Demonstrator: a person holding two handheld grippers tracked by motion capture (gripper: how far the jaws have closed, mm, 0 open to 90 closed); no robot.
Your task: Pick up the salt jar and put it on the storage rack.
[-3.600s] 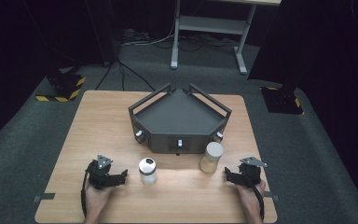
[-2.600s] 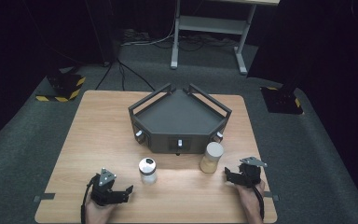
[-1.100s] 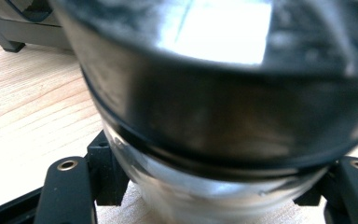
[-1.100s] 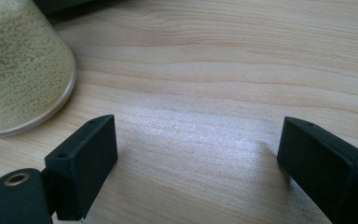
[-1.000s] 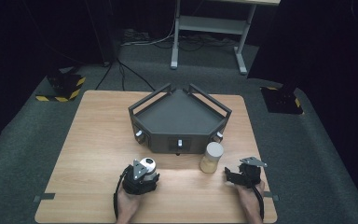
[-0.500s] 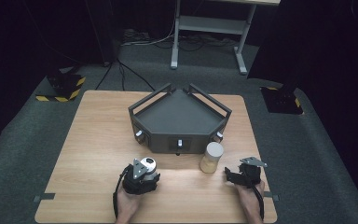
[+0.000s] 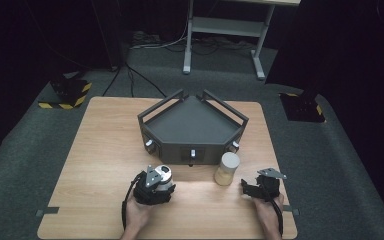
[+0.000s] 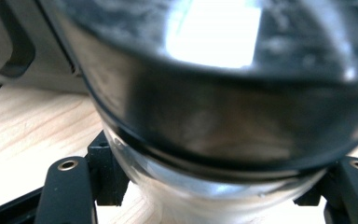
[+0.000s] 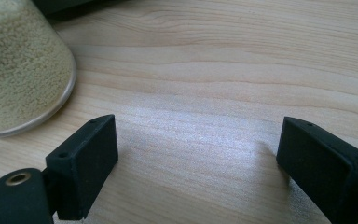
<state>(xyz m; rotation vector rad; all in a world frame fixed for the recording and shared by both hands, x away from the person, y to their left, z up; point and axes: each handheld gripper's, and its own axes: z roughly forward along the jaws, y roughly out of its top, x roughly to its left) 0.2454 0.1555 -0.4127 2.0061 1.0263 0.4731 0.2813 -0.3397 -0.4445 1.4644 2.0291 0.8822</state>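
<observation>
My left gripper is shut on a small glass jar with a dark cap, near the table's front, left of centre. In the left gripper view the jar looms close and blurred, and the black jaws press on its glass body from both sides. My right gripper rests low at the front right, open, with bare wood between its fingers. Just left of it stands a lidded jar of beige grains, apart from the jaws; its base shows in the right gripper view.
A black angular tray with raised rails and small knobs on its front sits at the middle of the wooden table. A grey metal stand and yellow-striped black blocks are on the carpet beyond.
The left gripper swung in from the front left and closed on the small jar. Since half a second ago it has lifted a little with the jar. The right gripper has stayed put.
</observation>
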